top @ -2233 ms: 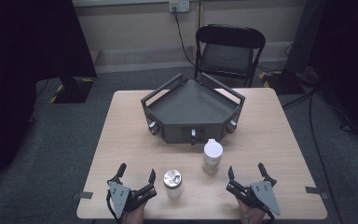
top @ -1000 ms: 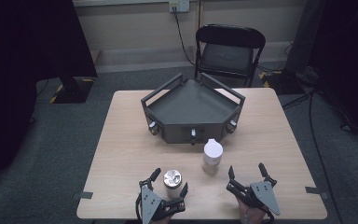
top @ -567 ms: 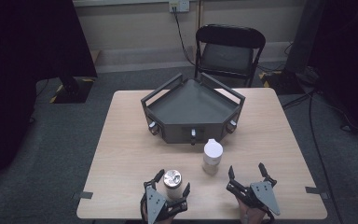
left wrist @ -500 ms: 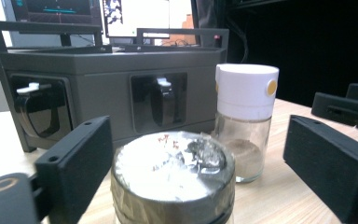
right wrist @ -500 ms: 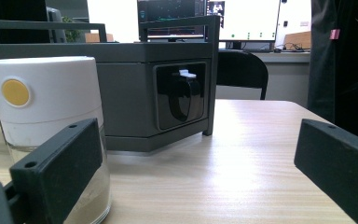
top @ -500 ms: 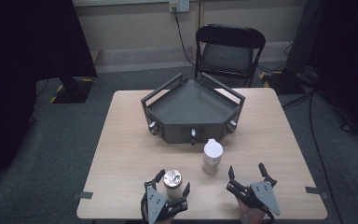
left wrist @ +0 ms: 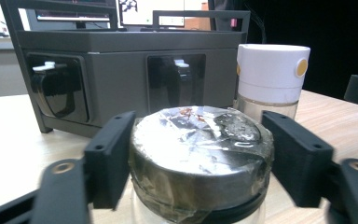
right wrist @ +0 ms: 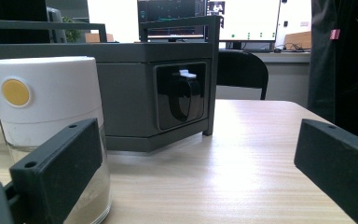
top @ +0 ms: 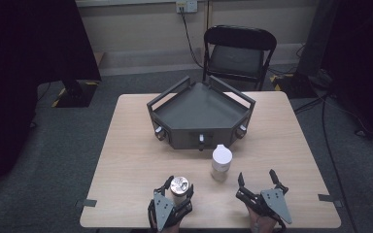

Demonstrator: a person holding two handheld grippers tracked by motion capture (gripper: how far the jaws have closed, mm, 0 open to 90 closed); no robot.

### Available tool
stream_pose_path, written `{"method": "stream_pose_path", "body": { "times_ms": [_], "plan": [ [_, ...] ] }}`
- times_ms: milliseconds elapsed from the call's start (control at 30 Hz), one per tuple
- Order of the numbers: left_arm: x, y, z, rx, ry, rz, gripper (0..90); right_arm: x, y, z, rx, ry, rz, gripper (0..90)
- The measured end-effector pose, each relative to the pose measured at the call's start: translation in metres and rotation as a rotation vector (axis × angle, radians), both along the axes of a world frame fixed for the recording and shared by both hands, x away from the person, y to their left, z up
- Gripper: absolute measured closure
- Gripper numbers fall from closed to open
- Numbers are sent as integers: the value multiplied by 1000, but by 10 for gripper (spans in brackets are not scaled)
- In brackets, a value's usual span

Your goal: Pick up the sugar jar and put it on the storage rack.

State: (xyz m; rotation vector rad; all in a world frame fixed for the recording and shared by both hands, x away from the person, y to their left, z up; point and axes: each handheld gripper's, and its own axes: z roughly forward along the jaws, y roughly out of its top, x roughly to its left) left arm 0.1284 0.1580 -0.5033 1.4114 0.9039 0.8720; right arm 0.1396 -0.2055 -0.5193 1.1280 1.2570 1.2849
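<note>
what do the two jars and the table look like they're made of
Foil-topped jar: clear body, glass or plastic; the lid is wrapped in crinkled, shiny foil or metallic tape.
White-capped jar: smooth matte white cap, likely plastic, with a yellow dot; clear body holding pale powder.
Table: light wood grain, probably laminate, with a soft sheen.

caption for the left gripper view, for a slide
Left gripper with a jaw on either side of a foil-capped jar, white-lidded jar and grey tray behind.
</note>
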Motion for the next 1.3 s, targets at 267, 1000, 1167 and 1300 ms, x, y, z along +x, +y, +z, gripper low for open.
{"method": "stream_pose_path", "body": {
  "times_ms": [267, 1000, 1167, 1300],
  "plan": [
    [0, 0, -2, -4, -9, 0, 346, 0, 0, 0, 0, 0, 0, 0],
    [1, 5, 1, -19, -9, 6, 350, 0, 0, 0, 0, 0, 1, 0],
    [3, 7, 5, -16, -11, -2, 350, 0, 0, 0, 1, 0, 1, 0],
    [6, 10, 10, -12, -15, -19, 350, 0, 0, 0, 0, 0, 1, 0]
  ]
}}
